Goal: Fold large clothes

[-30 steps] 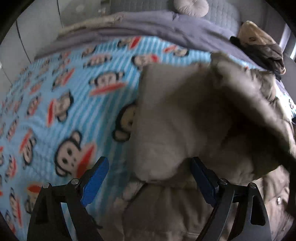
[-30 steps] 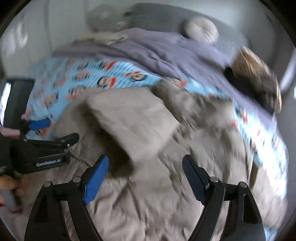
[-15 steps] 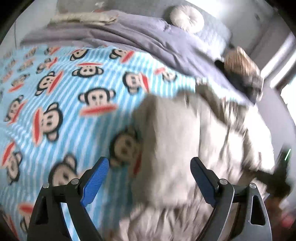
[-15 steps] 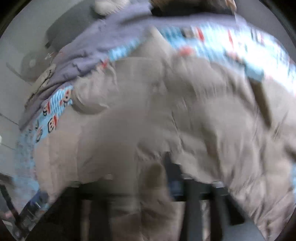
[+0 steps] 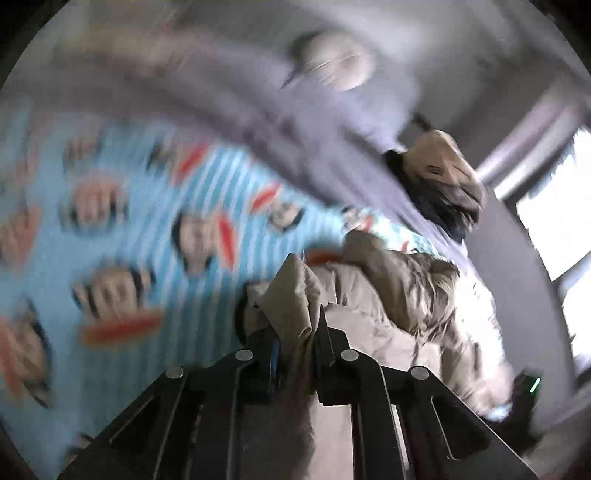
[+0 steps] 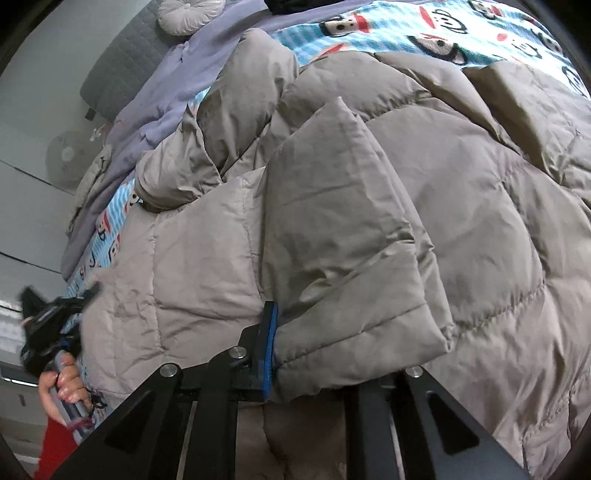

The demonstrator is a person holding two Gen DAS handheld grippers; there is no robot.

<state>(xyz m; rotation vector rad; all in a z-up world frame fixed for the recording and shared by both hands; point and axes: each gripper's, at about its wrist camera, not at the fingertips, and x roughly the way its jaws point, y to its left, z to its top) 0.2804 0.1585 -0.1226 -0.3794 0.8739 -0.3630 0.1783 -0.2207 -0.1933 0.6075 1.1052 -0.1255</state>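
A large taupe quilted puffer coat [image 6: 424, 206] lies spread on a bed with a blue monkey-print blanket [image 6: 388, 26]. My right gripper [image 6: 295, 350] is shut on a folded flap of the coat [image 6: 343, 229], which drapes over its fingers and hides the right finger. My left gripper [image 5: 295, 350] is shut on a bunched edge of the coat [image 5: 295, 291] and lifts it above the blanket [image 5: 110, 240]. The left gripper also shows at the left edge of the right wrist view [image 6: 51, 317], held in a hand.
A lilac duvet [image 6: 159, 96] and a round cushion [image 6: 188, 14] lie at the head of the bed by a grey headboard [image 6: 122, 62]. A dark and tan pile of clothes [image 5: 443, 184] sits at the far bed edge, near a bright window [image 5: 554, 221].
Both grippers were open above the coat a second ago. Both have closed on coat fabric, and the left one swings up with its bunched edge.
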